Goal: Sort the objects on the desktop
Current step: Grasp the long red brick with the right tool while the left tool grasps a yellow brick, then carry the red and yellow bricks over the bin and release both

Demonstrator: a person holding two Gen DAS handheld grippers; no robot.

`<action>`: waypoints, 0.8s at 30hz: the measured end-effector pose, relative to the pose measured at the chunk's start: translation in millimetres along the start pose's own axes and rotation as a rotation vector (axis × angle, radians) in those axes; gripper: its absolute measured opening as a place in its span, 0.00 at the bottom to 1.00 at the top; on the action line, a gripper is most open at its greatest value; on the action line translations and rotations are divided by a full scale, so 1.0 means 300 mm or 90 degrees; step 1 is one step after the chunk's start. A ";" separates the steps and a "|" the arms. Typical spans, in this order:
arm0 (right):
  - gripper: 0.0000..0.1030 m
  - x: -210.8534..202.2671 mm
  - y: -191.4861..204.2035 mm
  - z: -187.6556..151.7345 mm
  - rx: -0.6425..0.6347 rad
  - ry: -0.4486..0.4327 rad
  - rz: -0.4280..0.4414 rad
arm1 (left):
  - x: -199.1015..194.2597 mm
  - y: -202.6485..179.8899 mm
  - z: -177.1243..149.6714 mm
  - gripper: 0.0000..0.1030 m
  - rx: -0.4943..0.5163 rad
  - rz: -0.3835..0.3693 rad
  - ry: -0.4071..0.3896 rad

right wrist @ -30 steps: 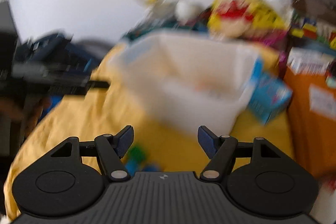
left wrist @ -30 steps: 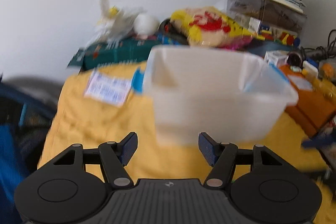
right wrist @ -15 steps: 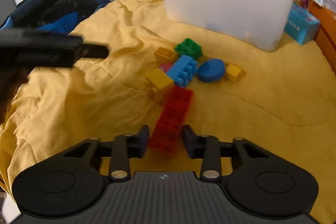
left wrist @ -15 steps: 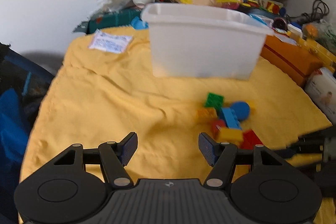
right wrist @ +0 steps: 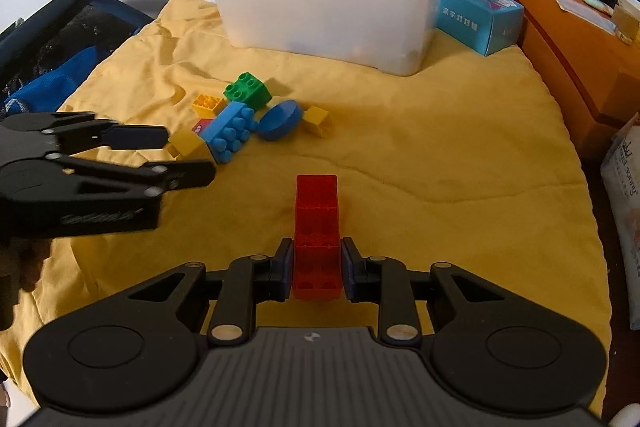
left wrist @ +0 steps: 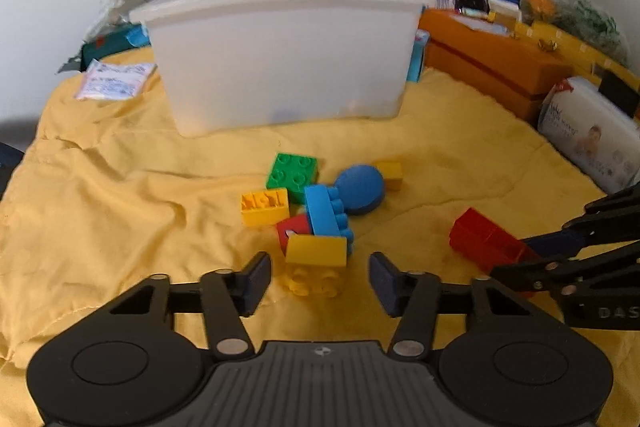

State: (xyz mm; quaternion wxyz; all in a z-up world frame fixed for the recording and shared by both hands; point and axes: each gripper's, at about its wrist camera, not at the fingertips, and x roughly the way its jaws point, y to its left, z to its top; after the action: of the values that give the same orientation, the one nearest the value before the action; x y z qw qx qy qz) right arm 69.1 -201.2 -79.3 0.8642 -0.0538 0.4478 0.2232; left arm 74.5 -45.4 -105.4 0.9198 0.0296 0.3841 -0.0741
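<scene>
My right gripper (right wrist: 316, 267) is shut on a long red brick (right wrist: 317, 227), held just above the yellow cloth (right wrist: 440, 155); the brick also shows in the left wrist view (left wrist: 484, 241). My left gripper (left wrist: 318, 281) is open, its jaws on either side of a yellow brick (left wrist: 316, 263). Behind it lie a blue brick (left wrist: 326, 215), a small red piece (left wrist: 294, 227), a hollow yellow brick (left wrist: 264, 205), a green brick (left wrist: 292, 173), a blue disc (left wrist: 360, 187) and a small yellow cube (left wrist: 390, 174). A white plastic bin (left wrist: 280, 51) stands beyond the pile.
Orange boxes (left wrist: 488, 63) and a white wipes pack (left wrist: 592, 135) line the right edge. A teal carton (right wrist: 476, 15) sits right of the bin. A paper packet (left wrist: 114, 81) lies at the back left. A dark blue bag (right wrist: 48, 55) is off the left edge.
Both grippers came down from the bin to the brick pile. The right closed on the red brick and drew it away from the pile. The left moved in around the yellow brick.
</scene>
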 end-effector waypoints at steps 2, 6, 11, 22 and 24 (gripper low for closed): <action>0.26 -0.002 0.001 -0.002 -0.003 -0.001 0.003 | 0.007 0.003 -0.007 0.33 0.005 -0.002 0.012; 0.26 -0.008 -0.002 0.004 0.002 -0.008 0.011 | -0.022 0.025 -0.006 0.33 -0.001 0.005 0.000; 0.26 -0.035 -0.003 0.047 -0.001 -0.042 0.022 | -0.079 0.079 0.026 0.33 -0.040 0.021 -0.017; 0.26 -0.139 -0.007 0.238 0.009 -0.152 0.049 | -0.222 0.176 0.213 0.33 -0.078 0.039 -0.092; 0.26 -0.166 -0.021 0.290 0.010 -0.177 0.049 | -0.237 0.206 0.276 0.33 -0.083 0.043 -0.106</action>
State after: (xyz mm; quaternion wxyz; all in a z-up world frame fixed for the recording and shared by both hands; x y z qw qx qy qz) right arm 112.3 -198.3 11.4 0.9090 0.0016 0.3276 0.2577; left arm 93.1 14.3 3.1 0.9506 -0.0238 0.3088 -0.0204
